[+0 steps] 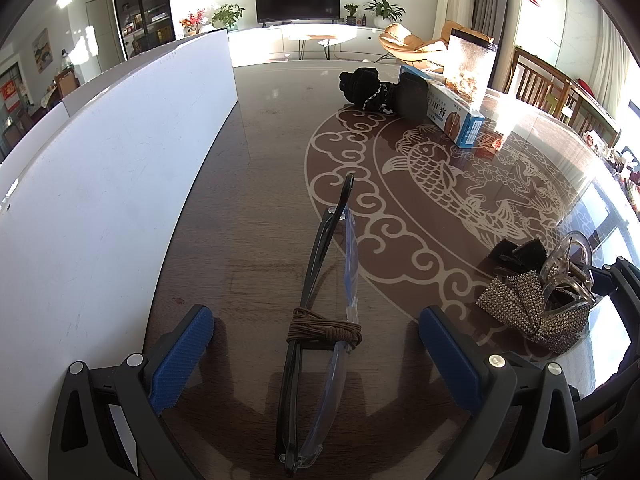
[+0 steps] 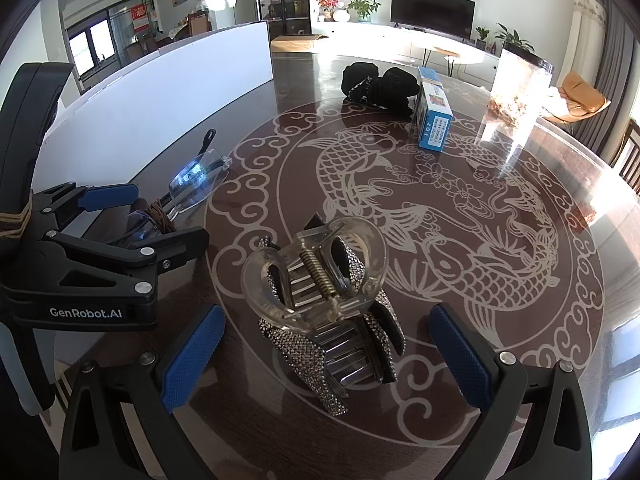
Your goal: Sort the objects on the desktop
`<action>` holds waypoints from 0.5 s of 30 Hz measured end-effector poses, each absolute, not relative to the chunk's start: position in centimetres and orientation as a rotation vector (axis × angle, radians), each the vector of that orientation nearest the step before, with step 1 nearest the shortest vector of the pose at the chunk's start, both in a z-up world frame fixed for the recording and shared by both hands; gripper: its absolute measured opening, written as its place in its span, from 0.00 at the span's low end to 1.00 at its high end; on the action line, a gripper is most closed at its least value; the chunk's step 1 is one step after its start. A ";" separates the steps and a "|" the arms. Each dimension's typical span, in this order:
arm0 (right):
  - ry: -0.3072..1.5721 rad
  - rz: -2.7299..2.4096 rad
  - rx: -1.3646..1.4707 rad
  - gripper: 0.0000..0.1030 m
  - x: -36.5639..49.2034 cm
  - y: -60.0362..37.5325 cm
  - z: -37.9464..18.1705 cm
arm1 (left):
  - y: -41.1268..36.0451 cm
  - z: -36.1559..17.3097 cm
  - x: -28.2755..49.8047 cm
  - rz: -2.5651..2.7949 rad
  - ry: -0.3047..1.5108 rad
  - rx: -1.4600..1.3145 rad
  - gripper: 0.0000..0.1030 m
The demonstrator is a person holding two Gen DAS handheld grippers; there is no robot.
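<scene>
Folded black-framed glasses [image 1: 320, 248] with a brown cord [image 1: 324, 330] wound around them lie on the table. My left gripper [image 1: 316, 316] is open and straddles them, one blue pad on either side, apart from the frame. In the right wrist view a clear claw clip [image 2: 316, 276] rests on a rhinestone bow clip [image 2: 312, 356]. My right gripper [image 2: 326, 312] is open around the pair without touching them. That view also shows the left gripper [image 2: 172, 213] around the glasses [image 2: 196, 180]. The clips [image 1: 536, 308] sit to the right in the left wrist view.
A tall white board [image 1: 120, 160] stands along the table's left side. At the far end lie a black fabric item [image 1: 368, 88], a blue box [image 1: 452, 116] and a clear bag [image 1: 472, 68]. The brown table [image 2: 440, 208] carries a fish pattern. Wooden chairs [image 1: 552, 88] stand at the right.
</scene>
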State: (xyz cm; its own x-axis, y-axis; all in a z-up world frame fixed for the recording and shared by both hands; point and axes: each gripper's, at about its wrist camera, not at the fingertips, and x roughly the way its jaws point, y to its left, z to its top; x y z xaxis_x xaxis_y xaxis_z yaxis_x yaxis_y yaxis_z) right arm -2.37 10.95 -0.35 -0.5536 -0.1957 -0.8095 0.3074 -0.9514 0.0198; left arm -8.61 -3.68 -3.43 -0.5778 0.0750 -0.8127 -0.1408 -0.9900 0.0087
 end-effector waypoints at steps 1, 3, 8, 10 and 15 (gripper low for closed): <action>0.179 -2.536 1.299 0.99 -2.4 11.0 -0.4 | -3.7 -3.4 -8.6 2.685 0.109 -1.378 1.00; 0.179 -2.536 1.299 0.99 -2.4 11.0 -0.4 | -3.7 -3.4 -8.6 2.685 0.109 -1.378 1.00; 0.177 -2.536 1.298 0.99 -2.4 11.0 -0.4 | -3.7 -3.4 -8.6 2.685 0.109 -1.378 1.00; 0.177 -2.536 1.298 0.99 -2.4 11.0 -0.4 | -3.7 -3.4 -8.6 2.685 0.109 -1.378 1.00; 0.174 -2.535 1.298 0.99 -2.3 10.9 -0.3 | -3.7 -3.4 -8.6 2.685 0.109 -1.378 1.00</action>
